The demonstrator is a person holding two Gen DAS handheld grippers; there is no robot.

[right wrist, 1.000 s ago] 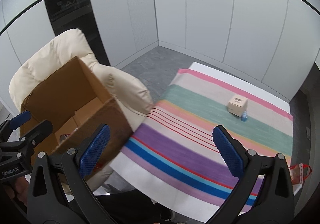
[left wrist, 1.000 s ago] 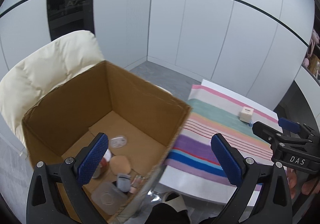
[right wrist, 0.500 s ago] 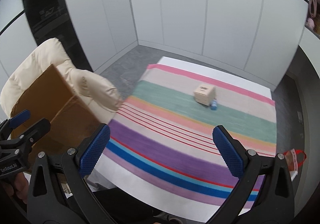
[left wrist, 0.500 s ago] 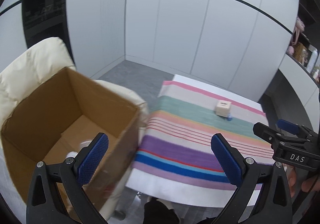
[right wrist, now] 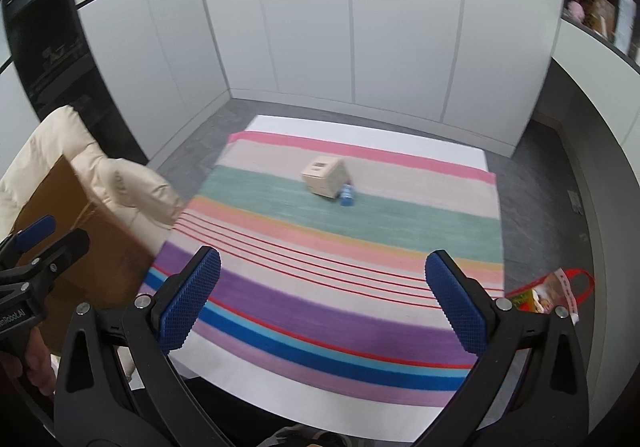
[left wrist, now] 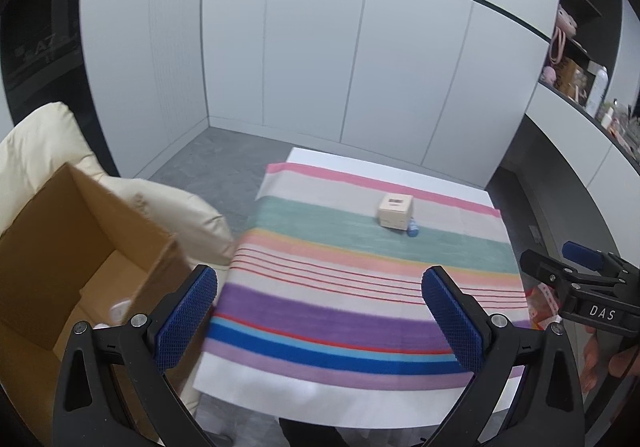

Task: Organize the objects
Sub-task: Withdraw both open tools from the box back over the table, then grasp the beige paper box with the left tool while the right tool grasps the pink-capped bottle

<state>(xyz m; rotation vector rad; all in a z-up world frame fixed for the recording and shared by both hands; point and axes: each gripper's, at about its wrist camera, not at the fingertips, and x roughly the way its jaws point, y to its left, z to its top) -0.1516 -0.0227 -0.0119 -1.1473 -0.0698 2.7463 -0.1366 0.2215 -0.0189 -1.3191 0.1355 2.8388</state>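
A: Small beige cube-shaped box [left wrist: 395,210] with a dark label on top sits on the green band of the striped cloth [left wrist: 360,287], toward the table's far side, well apart from both tongs. A little blue object [left wrist: 413,232] lies just beside it, maybe touching; too small to name.

B: How would it handle?

A: It looks light and stiff, probably card or wood, with flat faces. A pinch across two opposite sides, low on the body, seems the safest hold. The blue thing looks tiny and likely to roll or slip.

B: And the tongs?

A: The left gripper [left wrist: 318,317] is released, pads spread wide, nothing between them. The right gripper [right wrist: 322,301] is the same: spread and holding nothing.

B: Containers?

A: An open brown cardboard box [left wrist: 60,247] rests on a cream padded chair [left wrist: 44,143] left of the table. Only a pale item or two [left wrist: 120,309] shows at its bottom; blur hides what they are. A colourful bag with a red handle [right wrist: 548,293] lies past the table's right edge.
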